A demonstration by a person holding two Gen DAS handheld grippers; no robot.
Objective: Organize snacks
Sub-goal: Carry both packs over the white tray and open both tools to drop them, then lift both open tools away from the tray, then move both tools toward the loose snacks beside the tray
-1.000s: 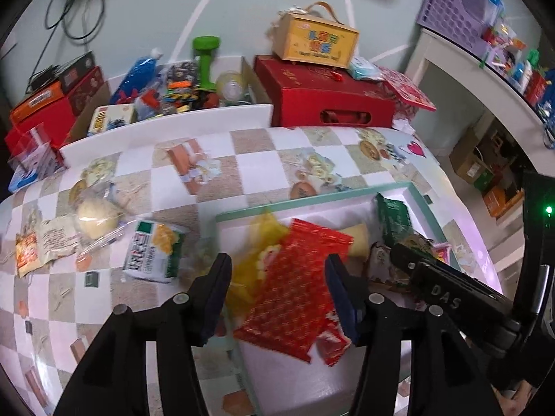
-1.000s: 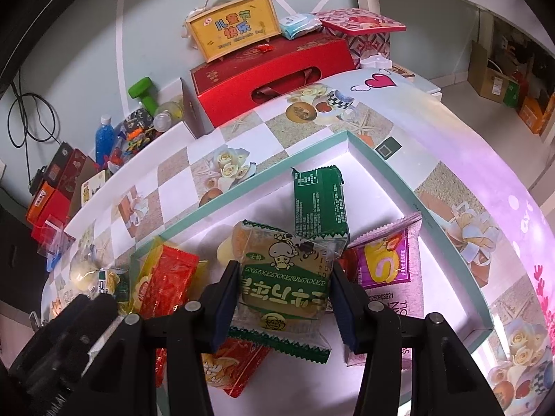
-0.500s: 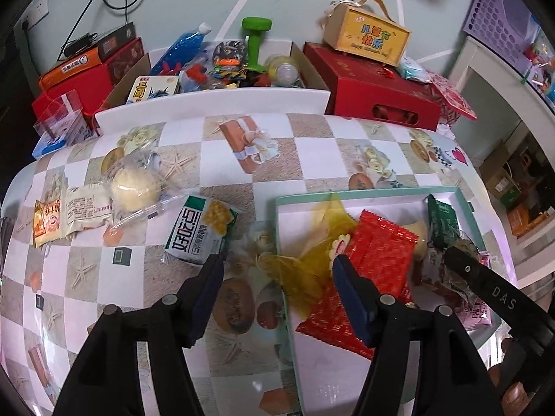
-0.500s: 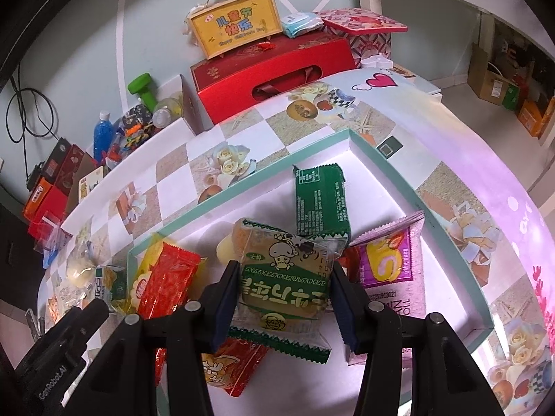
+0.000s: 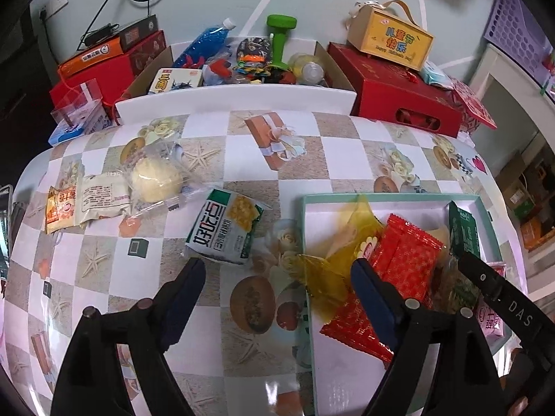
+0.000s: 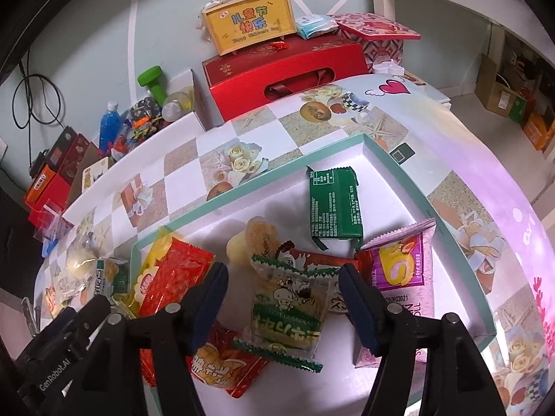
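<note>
- Behind the checked table stood a white cardboard box with a green dumbbell, a blue bottle and small toys; beside it was a red gift box with a yellow handled box on top; nothing stood between either claw and the snacks.
- The left gripper hung over the bare tablecloth at the left edge of the tray, jaws opening wide and empty; a green-and-white cracker packet lay just ahead of its left finger, not touched; a yellow wrapper and a red packet lay beside its right finger, the red one partly under it.
- Farther left on the table lay a clear bag with a round yellow bun, a white packet and an orange packet, well apart from the claw.
- The right gripper was over the tray, jaws opening; a clear packet with green edges and a cartoon mushroom lay between the fingers, and the pads did not press it.
- The teal-rimmed white tray held the mushroom packet, a dark green packet, a purple packet, a round yellow snack, the red packet and an orange-red one under the left finger.
</note>
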